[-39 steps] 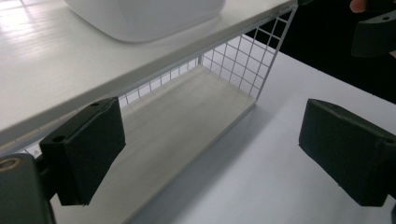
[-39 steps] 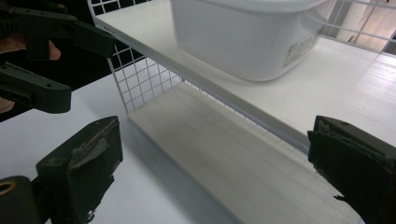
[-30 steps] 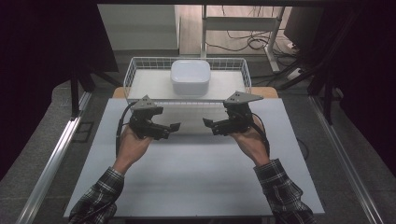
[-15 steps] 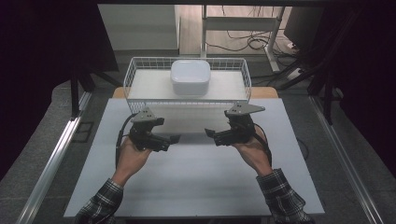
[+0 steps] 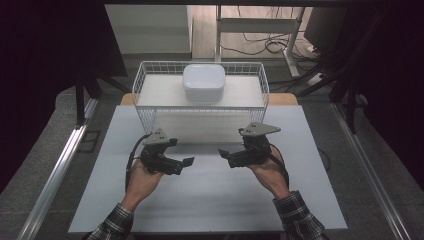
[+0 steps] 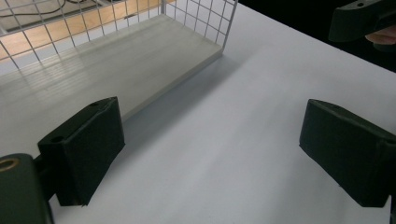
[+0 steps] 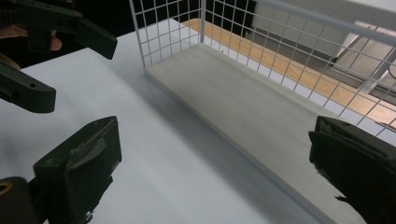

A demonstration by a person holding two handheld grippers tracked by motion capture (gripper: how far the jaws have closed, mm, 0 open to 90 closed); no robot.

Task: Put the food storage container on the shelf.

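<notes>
**Both sets of fingers wide open, nothing held**

Fingers on the left gripper (image 5: pixel 186 162) and right gripper (image 5: pixel 223 153) are spread wide and empty, tips facing each other above the white table (image 5: pixel 210 200). The wire basket (image 5: pixel 145 80) stands just beyond them, with the white lidded container (image 5: pixel 203 83) inside at its back. Bare tabletop surrounds both hands.

In the high view the person's sleeves (image 5: pixel 299 215) run off the bottom edge, so the arms beyond them are cut away. The white lidded container (image 5: pixel 203 82) hides part of the wire basket (image 5: pixel 145 116) floor beneath it. In the left gripper view the basket's upper mesh is cropped by the top edge. In the right gripper view the basket's far end leaves the frame at right.
</notes>
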